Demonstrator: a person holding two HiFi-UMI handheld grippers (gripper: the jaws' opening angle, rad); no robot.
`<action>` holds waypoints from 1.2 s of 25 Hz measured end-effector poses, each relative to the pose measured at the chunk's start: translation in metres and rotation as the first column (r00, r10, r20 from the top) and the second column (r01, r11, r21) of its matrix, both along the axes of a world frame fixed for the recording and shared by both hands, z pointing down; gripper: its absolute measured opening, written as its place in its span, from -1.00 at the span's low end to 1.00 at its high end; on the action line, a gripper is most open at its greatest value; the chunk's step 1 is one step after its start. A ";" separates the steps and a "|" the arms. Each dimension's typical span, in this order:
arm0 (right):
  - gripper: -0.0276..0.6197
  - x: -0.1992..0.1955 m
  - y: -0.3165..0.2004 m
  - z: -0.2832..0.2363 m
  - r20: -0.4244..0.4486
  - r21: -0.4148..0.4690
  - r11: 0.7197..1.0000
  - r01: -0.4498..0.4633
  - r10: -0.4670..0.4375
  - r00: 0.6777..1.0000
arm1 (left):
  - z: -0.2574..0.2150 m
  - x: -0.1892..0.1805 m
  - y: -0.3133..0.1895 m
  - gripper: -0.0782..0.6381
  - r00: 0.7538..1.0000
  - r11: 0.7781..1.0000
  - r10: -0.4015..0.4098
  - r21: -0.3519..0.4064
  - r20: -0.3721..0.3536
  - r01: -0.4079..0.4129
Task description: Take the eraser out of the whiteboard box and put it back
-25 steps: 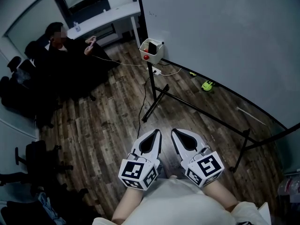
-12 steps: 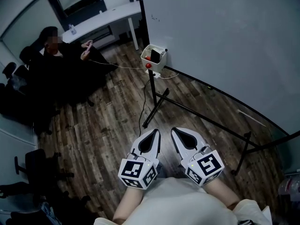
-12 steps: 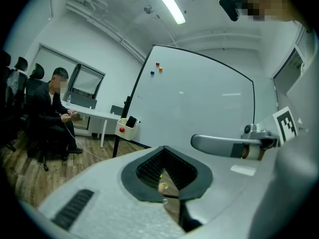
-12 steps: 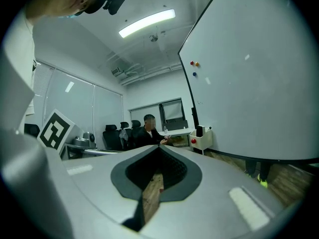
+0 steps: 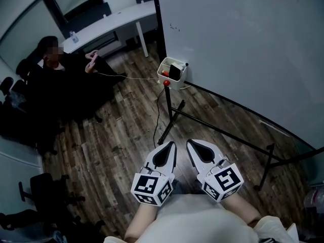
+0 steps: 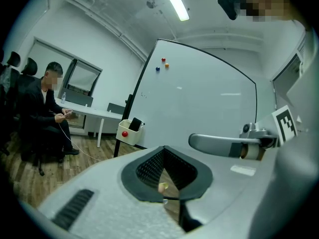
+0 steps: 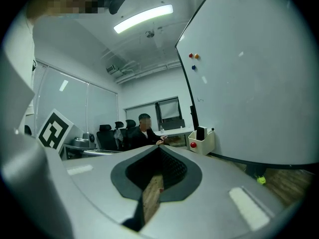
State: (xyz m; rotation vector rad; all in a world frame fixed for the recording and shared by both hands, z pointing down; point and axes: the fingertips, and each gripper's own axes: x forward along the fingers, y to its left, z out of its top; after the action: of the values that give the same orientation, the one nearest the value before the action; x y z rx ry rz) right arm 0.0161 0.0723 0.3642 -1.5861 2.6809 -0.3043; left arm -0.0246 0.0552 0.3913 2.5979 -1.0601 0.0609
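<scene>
A cream whiteboard box (image 5: 170,75) hangs at the whiteboard's lower left corner, atop the stand pole. The black eraser (image 5: 175,72) stands upright in it, with a red round magnet (image 5: 166,83) on the box front. Both gripper views show the box (image 6: 127,132) (image 7: 203,142) with the eraser (image 6: 134,124) (image 7: 200,133) far ahead. My left gripper (image 5: 170,144) and right gripper (image 5: 190,142) are side by side close to my body, well short of the box. Both are shut with nothing in them.
The whiteboard (image 5: 243,49) fills the right side, on a black stand with floor legs (image 5: 217,128). A seated person (image 5: 55,80) holding a phone is at the left, near a white desk (image 5: 109,22). Office chairs (image 5: 40,191) line the left edge. A cable (image 5: 154,115) trails over the wooden floor.
The box with the eraser has drawn nearer and shifted right and down in the head view. Both grippers stay shut and side by side.
</scene>
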 end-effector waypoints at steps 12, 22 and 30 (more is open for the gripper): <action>-0.91 -0.025 -0.069 0.001 -0.003 -0.006 0.997 -0.081 0.081 0.997 | 0.001 -0.023 -0.072 -0.78 0.997 0.997 0.077 -0.008 -0.008 -0.078; -0.90 -0.041 -0.114 -0.003 0.004 0.009 0.985 -0.171 0.171 0.985 | -0.002 -0.034 -0.116 -0.78 0.985 0.985 0.174 0.001 -0.014 -0.174; -0.90 -0.051 -0.134 -0.002 0.006 0.017 0.973 -0.230 0.230 0.973 | 0.002 -0.047 -0.140 -0.78 0.976 0.976 0.216 -0.001 -0.022 -0.216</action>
State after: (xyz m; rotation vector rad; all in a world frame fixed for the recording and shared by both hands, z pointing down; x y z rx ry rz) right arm -0.0350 -0.0618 0.3619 -1.8652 2.4545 -0.2770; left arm -0.0718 -0.0844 0.3928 2.6942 -0.7651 0.0854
